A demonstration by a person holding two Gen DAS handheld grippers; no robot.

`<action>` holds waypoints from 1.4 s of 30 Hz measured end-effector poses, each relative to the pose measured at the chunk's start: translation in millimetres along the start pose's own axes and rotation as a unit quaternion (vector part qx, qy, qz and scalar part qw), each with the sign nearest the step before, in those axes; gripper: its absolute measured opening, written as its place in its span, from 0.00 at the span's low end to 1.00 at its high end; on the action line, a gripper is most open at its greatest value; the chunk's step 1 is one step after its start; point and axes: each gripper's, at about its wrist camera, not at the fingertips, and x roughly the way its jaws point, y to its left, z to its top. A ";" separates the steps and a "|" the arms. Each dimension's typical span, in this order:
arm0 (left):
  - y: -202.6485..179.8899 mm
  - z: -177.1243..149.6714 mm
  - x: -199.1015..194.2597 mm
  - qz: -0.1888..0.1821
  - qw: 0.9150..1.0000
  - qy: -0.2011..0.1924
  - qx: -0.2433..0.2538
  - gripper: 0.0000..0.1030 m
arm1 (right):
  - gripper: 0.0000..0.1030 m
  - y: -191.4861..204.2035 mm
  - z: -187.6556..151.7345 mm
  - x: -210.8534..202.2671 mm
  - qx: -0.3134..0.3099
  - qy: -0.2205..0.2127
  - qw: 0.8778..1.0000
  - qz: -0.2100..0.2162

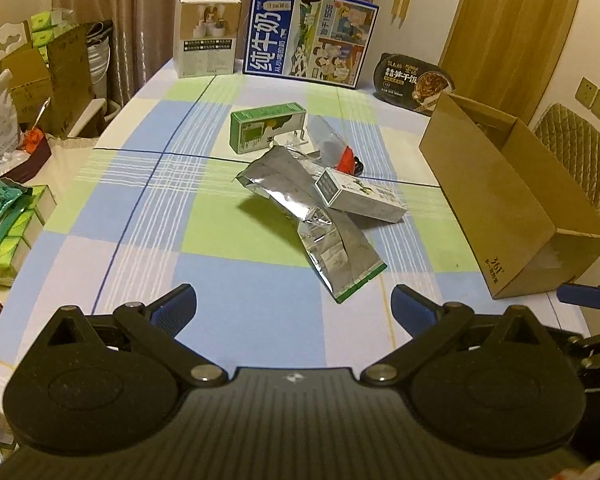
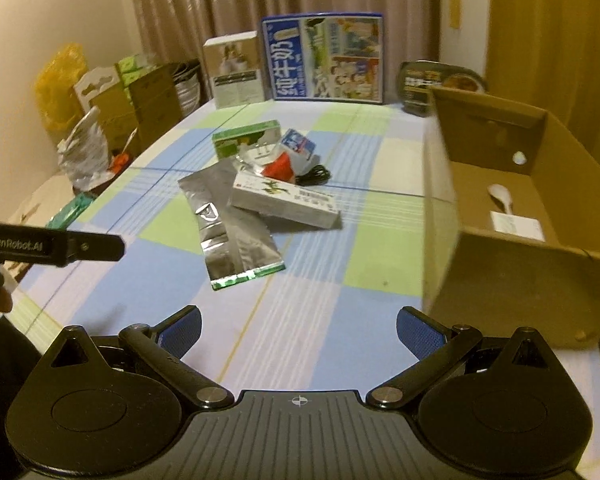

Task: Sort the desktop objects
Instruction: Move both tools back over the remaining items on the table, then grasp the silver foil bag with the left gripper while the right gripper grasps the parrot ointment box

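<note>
A pile lies mid-table: a silver foil pouch [image 1: 320, 224] [image 2: 230, 226] with a green end, a white carton [image 1: 360, 196] [image 2: 286, 202] resting on it, a green box [image 1: 266, 127] [image 2: 246, 139], a clear packet with a red piece [image 1: 346, 160] [image 2: 278, 168], a blue-and-white packet [image 2: 298, 146] and a black cable [image 2: 316, 174]. An open cardboard box [image 1: 500, 200] [image 2: 500, 216] stands at the right; a white spoon [image 2: 502, 194] and a paper slip lie inside. My left gripper [image 1: 294, 310] and right gripper [image 2: 298, 330] hover open near the table's front edge, nothing between the fingers.
At the table's back stand a blue milk carton box [image 1: 310, 36] [image 2: 326, 58], a small white box [image 1: 206, 36] and a black meal bowl [image 1: 414, 80]. Boxes, bags and tissue packs crowd the left side [image 1: 32, 92]. A padded chair [image 1: 580, 156] is behind the cardboard box.
</note>
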 end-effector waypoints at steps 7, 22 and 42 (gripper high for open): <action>0.9 13.2 37.1 -0.013 1.000 0.018 -0.007 0.98 | 0.98 2.5 9.7 45.5 -0.026 0.019 0.999 0.011; 5.8 48.4 121.2 -0.055 0.997 0.051 -0.002 0.95 | 0.97 -8.8 31.7 124.2 -0.095 0.044 0.995 0.011; 14.1 60.2 161.2 -0.083 0.993 0.081 -0.002 0.43 | 0.97 -2.8 55.5 155.5 -0.163 0.042 0.986 0.008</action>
